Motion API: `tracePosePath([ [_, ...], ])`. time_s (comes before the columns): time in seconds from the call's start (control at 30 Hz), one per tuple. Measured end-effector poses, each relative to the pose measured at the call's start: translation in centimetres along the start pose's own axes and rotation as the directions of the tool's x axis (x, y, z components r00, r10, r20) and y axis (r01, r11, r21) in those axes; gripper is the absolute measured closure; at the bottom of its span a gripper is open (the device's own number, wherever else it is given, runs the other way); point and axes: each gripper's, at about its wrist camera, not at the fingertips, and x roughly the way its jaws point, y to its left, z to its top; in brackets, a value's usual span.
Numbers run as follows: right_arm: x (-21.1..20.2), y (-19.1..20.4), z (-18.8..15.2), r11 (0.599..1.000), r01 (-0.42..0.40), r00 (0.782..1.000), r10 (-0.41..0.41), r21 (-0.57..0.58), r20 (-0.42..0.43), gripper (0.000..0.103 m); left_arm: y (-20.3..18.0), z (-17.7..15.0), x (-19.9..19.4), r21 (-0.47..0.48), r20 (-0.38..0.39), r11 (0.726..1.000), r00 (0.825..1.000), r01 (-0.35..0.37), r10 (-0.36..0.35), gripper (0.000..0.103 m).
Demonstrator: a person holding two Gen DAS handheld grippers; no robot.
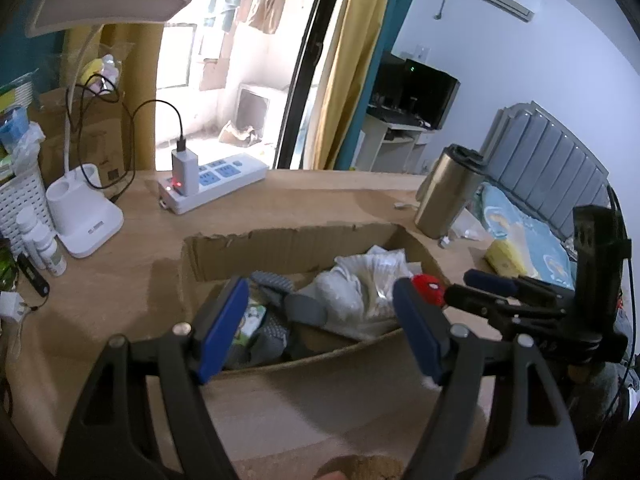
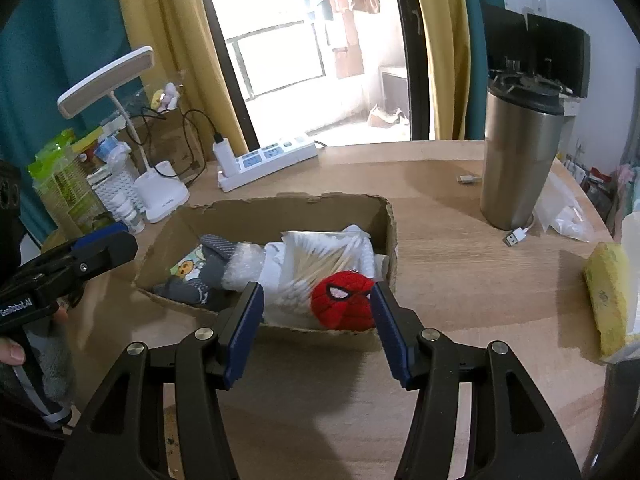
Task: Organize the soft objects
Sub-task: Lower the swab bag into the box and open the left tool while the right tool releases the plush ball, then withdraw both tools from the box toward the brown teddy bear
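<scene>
A shallow cardboard box [image 2: 256, 216] on the wooden desk holds a red Spider-Man plush head [image 2: 344, 305], a bag of cotton swabs [image 2: 320, 260], grey socks [image 2: 212, 276], bubble wrap and a small cartoon pack. My right gripper [image 2: 318, 330] is open and empty, just in front of the plush at the box's near right corner. My left gripper [image 1: 316, 328] is open and empty over the box's near edge [image 1: 320, 356]. The plush [image 1: 430, 286] shows past its right finger. The right gripper [image 1: 484, 280] shows at the right of the left wrist view.
A steel tumbler [image 2: 520, 156], USB plug and plastic bag stand right of the box. A yellow sponge [image 2: 606, 296] lies at the right edge. A power strip [image 2: 268, 160], white desk lamp [image 2: 160, 192], basket, bottles and cartons crowd the back left.
</scene>
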Motion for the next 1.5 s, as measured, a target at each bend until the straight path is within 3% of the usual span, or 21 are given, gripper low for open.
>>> tracePosePath([
  [0.87, -4.3, 6.0, -3.3, 0.999, -0.003, 0.999, 0.005, -0.054, 0.042, 0.044, 1.0, -4.1, -5.6, 0.013, 0.012, 1.0, 1.0, 0.009, -0.009, 0.027],
  [1.5, -4.3, 9.0, -7.1, 0.997, -0.019, 1.0, 0.019, -0.068, 0.001, 0.044, 1.9, -7.9, -7.4, 0.006, -0.019, 1.0, 1.0, 0.001, -0.001, 0.027],
])
